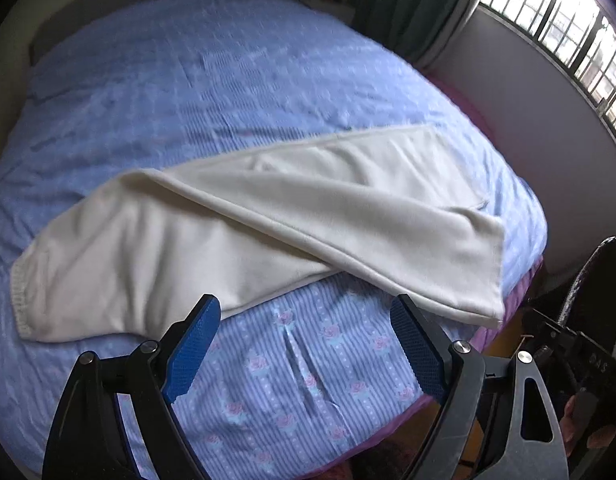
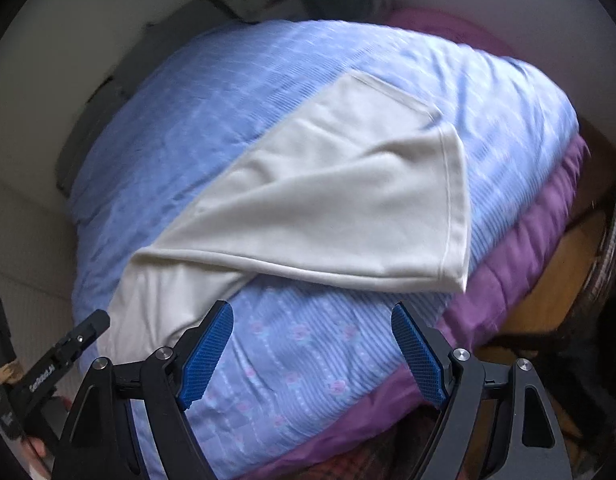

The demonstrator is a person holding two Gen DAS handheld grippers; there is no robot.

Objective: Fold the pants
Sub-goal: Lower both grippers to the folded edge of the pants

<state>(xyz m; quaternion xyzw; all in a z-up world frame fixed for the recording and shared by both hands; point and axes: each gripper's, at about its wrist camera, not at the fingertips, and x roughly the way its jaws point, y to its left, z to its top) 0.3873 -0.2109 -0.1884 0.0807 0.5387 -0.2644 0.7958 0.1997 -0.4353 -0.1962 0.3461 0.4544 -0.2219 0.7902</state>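
Pants lie spread across the bed, legs overlapping, ready for folding; left gripper and right gripper hover with jaws released, holding nothing.

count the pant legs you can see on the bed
2. One leg lies on top, its hem at the near right edge of the bed. The other leg lies beneath it, its hem farther back. Both cross near the waistband.
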